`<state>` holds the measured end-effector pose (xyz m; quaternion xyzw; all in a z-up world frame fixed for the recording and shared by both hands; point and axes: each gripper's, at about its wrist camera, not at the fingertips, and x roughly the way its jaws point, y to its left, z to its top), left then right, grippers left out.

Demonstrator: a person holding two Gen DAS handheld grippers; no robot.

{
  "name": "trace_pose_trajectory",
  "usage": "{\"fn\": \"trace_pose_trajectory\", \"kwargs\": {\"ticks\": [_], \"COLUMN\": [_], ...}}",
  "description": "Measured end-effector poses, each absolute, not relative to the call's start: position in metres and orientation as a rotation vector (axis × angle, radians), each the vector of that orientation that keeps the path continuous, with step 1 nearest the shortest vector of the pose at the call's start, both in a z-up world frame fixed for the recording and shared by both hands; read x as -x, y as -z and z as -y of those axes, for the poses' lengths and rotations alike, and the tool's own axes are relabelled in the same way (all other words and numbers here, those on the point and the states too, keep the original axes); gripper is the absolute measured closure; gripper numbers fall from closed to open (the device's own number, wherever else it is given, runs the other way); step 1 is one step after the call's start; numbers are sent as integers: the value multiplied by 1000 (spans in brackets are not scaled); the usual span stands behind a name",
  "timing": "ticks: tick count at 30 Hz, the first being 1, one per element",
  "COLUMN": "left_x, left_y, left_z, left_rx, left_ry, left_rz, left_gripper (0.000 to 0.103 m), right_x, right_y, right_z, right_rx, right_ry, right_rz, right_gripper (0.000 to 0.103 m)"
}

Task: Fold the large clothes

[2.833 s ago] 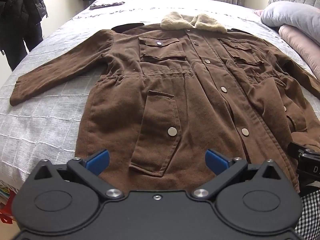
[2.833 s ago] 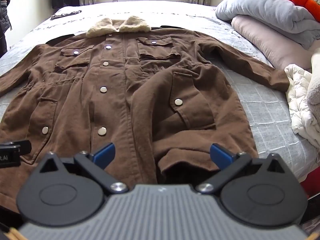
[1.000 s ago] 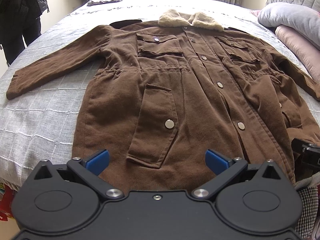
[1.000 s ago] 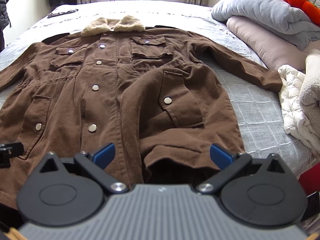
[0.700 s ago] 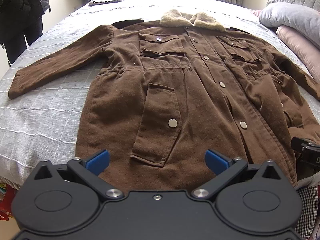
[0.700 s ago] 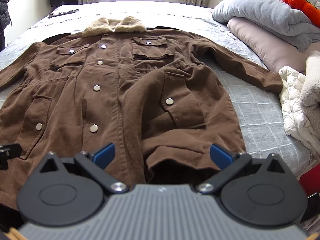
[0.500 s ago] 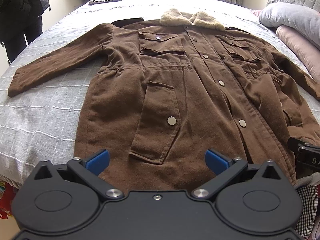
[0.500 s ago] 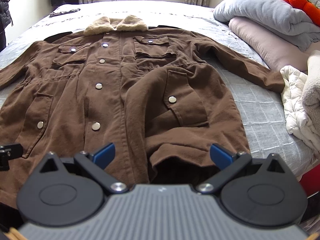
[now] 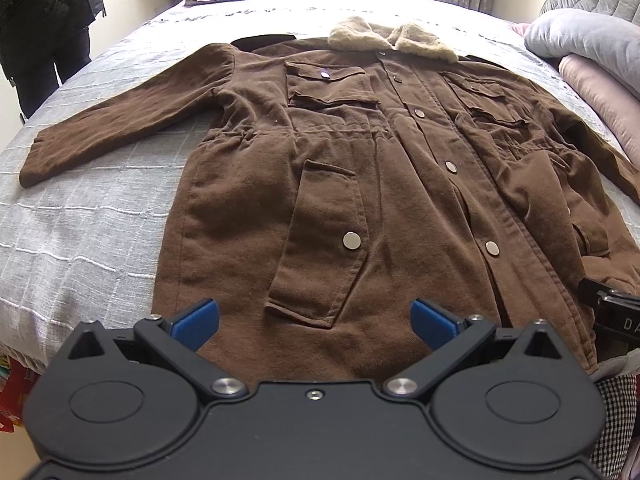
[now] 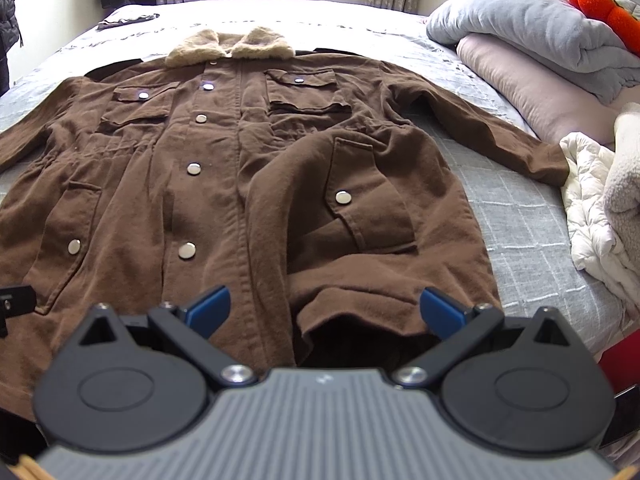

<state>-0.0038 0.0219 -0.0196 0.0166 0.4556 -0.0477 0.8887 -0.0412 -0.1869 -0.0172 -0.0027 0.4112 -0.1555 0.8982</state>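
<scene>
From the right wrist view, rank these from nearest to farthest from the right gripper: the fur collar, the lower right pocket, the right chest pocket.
From the right gripper:
1. Lower right pocket, just ahead, slightly right.
2. Right chest pocket, farther up the coat.
3. Fur collar, at the coat's far end.

Two matte black plastic handheld grippers, the left gripper (image 9: 314,316) flat-topped with a central screw, the right gripper (image 10: 325,304) topped in ribbed grey, each with round discs, silver pivot bolts and blue-padded fingers (image 9: 195,317).
</scene>
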Motion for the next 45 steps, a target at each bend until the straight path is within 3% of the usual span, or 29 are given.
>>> {"fn": "trace_pose_trajectory", "kwargs": {"ticks": [32,38,45], "left_x": [-6,-23,-17], "left_y": [25,39,58], "left_z": [-43,-89,-168], "left_rx": [-9,12,280], "left_ry": [144,241,285], "left_rz": [-890,-932,-976], "left_gripper": [0,0,0], "right_x": [31,30,49], "right_y": [16,11,18], "right_z": [199,265,344], "right_rx": [106,57,-221], "right_ry": [227,239,179], "right_rz": [-780,-751,-783], "right_gripper": [0,0,0]}}
